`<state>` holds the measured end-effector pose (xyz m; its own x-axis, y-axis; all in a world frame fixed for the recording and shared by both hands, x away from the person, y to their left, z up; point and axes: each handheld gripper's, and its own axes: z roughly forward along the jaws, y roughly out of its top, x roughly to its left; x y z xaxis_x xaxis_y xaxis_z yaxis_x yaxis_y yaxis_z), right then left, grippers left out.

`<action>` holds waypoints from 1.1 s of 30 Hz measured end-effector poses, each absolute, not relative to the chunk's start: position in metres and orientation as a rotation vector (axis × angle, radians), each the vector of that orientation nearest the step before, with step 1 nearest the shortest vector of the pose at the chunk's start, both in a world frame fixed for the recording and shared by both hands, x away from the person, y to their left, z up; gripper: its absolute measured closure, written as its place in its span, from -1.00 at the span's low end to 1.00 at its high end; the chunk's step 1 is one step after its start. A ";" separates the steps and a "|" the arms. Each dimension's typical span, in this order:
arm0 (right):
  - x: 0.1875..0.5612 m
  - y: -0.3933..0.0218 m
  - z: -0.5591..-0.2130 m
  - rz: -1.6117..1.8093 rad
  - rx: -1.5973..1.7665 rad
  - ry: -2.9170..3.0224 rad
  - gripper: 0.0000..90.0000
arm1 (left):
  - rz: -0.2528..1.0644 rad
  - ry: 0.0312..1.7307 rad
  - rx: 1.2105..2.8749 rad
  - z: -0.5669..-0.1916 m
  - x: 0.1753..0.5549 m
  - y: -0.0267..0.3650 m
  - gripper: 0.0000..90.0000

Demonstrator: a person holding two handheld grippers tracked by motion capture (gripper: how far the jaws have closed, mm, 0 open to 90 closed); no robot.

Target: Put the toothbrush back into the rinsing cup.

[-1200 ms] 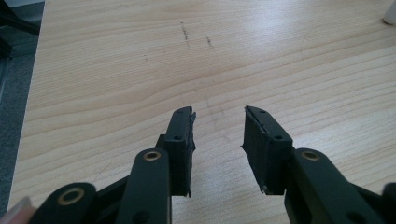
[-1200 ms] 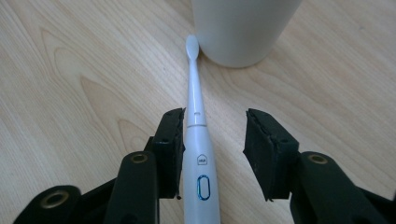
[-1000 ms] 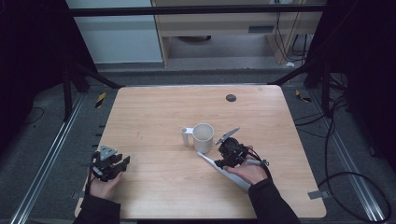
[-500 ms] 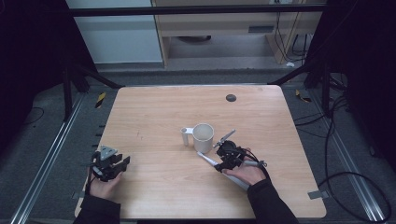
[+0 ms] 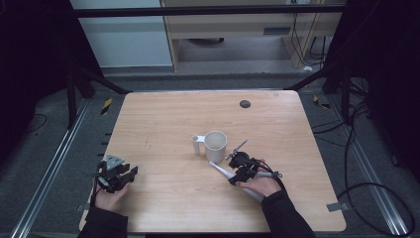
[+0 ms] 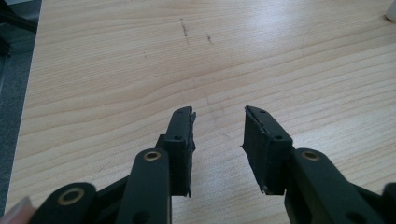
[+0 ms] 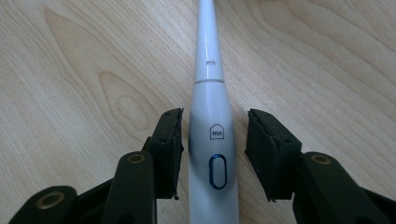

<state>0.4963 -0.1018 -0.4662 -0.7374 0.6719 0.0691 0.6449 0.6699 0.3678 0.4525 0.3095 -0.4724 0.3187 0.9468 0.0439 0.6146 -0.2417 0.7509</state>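
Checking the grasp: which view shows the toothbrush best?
The right gripper view: the toothbrush lies close up between the open tongs, button visible. The high view shows it small, partly under the hand.

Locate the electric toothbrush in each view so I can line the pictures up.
High view: the electric toothbrush lies right of centre, under the right claw, its tip toward the white mug.
Left gripper view: not in it.
Right gripper view: electric toothbrush at centre, between the open jaws, untouched.
Shared landmark: the wooden table, its grain also in the gripper views.

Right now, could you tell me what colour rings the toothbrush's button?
Blue ring on the white toothbrush, clearest in the right gripper view.
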 end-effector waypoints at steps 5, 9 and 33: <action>0.498 -0.103 -0.469 0.554 1.108 2.814 0.27 | 0.674 1.375 1.955 -0.472 0.452 0.310 0.39; 0.497 -0.103 -0.471 0.550 1.105 2.817 0.31 | 0.674 1.376 1.955 -0.472 0.452 0.309 0.39; 0.489 -0.104 -0.458 0.578 1.107 2.830 0.49 | 0.675 1.374 1.957 -0.472 0.452 0.309 0.39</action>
<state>0.4886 -0.1036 -0.4583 -0.7430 0.6633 0.0897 0.6454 0.6744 0.3588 0.4524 0.3092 -0.4722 0.3197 0.9464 0.0458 0.6144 -0.2438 0.7503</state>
